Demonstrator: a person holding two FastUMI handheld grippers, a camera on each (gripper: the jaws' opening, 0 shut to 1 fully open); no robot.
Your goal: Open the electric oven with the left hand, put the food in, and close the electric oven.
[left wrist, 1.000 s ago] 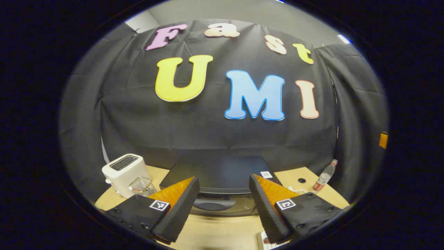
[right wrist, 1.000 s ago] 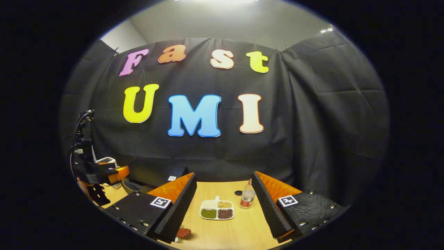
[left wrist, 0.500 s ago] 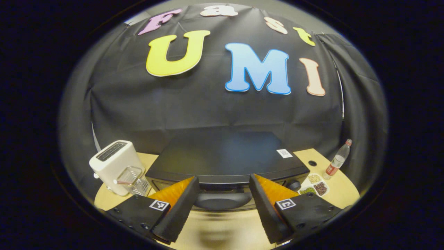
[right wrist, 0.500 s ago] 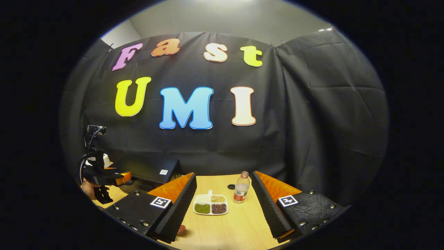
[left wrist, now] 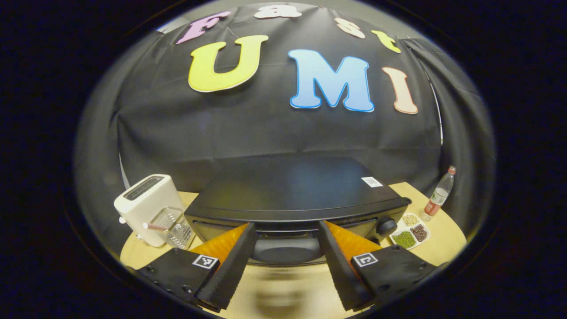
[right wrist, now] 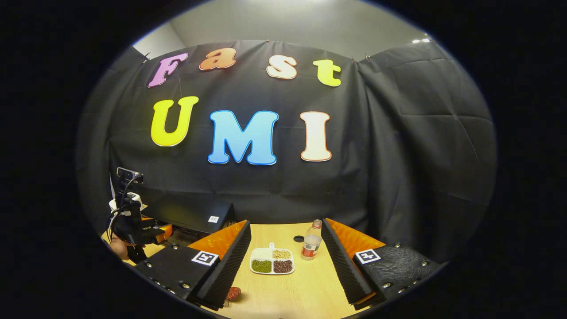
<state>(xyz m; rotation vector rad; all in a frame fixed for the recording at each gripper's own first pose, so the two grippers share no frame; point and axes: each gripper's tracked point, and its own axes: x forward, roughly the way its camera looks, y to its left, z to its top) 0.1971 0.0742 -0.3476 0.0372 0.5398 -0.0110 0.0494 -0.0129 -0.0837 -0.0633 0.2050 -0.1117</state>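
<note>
Black and low, the electric oven sits mid-bench, door shut, so the left tool hangs wide open and empty with its handle between the fingers, seemingly not yet touching. The right tool waits open and empty above the reddish food, probably ready for loading.

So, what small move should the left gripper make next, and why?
Probably ease the left gripper forward and slightly down so its fingers straddle the door handle, then close. The electric oven door looks shut, the fingers are open and the handle sits between them, apparently just beyond the tips. The right gripper hangs open over the table.
</note>
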